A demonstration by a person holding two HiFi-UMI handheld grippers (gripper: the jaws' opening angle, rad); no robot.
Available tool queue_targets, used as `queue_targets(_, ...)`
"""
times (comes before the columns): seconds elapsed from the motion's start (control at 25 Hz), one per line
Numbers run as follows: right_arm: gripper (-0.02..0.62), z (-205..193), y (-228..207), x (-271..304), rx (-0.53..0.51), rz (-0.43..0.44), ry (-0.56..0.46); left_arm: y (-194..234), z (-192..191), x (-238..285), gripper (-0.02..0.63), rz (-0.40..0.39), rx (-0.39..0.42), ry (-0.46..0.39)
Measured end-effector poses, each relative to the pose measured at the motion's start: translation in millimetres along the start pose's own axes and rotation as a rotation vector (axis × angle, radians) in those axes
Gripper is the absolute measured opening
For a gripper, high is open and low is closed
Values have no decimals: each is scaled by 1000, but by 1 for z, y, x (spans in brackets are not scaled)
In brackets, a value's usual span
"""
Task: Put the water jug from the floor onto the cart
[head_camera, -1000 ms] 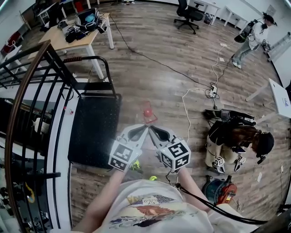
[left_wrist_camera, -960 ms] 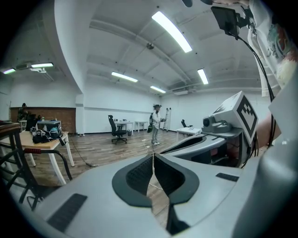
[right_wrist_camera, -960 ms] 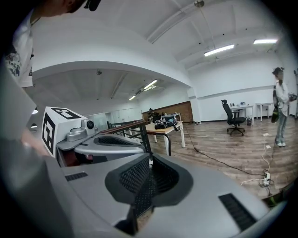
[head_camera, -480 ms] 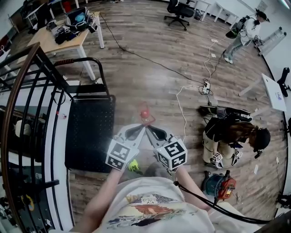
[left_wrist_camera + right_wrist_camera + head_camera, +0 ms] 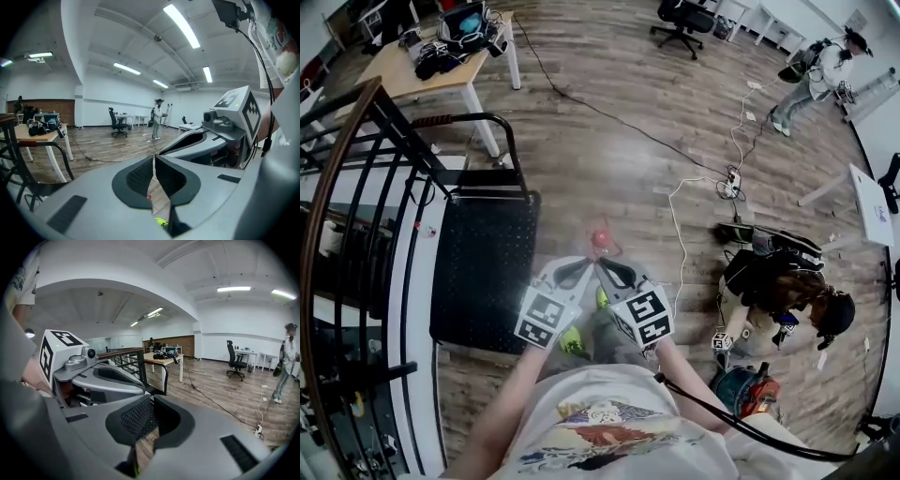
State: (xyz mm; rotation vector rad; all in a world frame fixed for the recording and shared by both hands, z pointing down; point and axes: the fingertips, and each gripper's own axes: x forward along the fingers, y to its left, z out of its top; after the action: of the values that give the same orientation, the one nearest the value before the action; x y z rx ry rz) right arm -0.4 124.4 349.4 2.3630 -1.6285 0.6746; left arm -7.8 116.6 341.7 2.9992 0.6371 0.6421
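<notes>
Both grippers are closed and empty. On the left gripper point(image 5: 575, 272) the pads point(image 5: 138, 177) are pressed together with nothing between them. The right gripper point(image 5: 620, 273) is the same: a hairline slit at most, nothing in it. They're held side by side at frame centre, tips nearly touching and angled at the floor. That reads to me as a two-handed approach, since one narrow jaw pair probably won't carry something that bulky. The jaws have to open before any grab.

The water jug point(image 5: 601, 236) stands on the floor at frame centre, just above the gripper tips and just right of the cart. No contact that I can see. The body is clear plastic, only a faint haze against the boards, and the red cap is the one solid visual cue. It's round and smooth, so likely slippery. The neck under the cap looks like the safest hold.

The cart point(image 5: 483, 272) sits left of centre. It has a flat, low black deck with a matte dotted texture, and a black tubular handle point(image 5: 483, 116) arched over its upper end. The low deck means a short lift, mostly sideways toward frame left.

The floor is wood-look plank. A thin white cable point(image 5: 676, 239) runs down the frame right of the jug and could snag. A black metal railing point(image 5: 336, 173) with a brown top rail boxes in the far left. The jaw pads are black ribbed rubber set in smooth grey moulded shells.
</notes>
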Motion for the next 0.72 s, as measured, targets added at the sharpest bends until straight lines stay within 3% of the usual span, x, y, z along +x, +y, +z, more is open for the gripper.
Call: queue_targets(0.72,31,5,-143,89,21,178,21,83,5,146,15,197,-78,29)
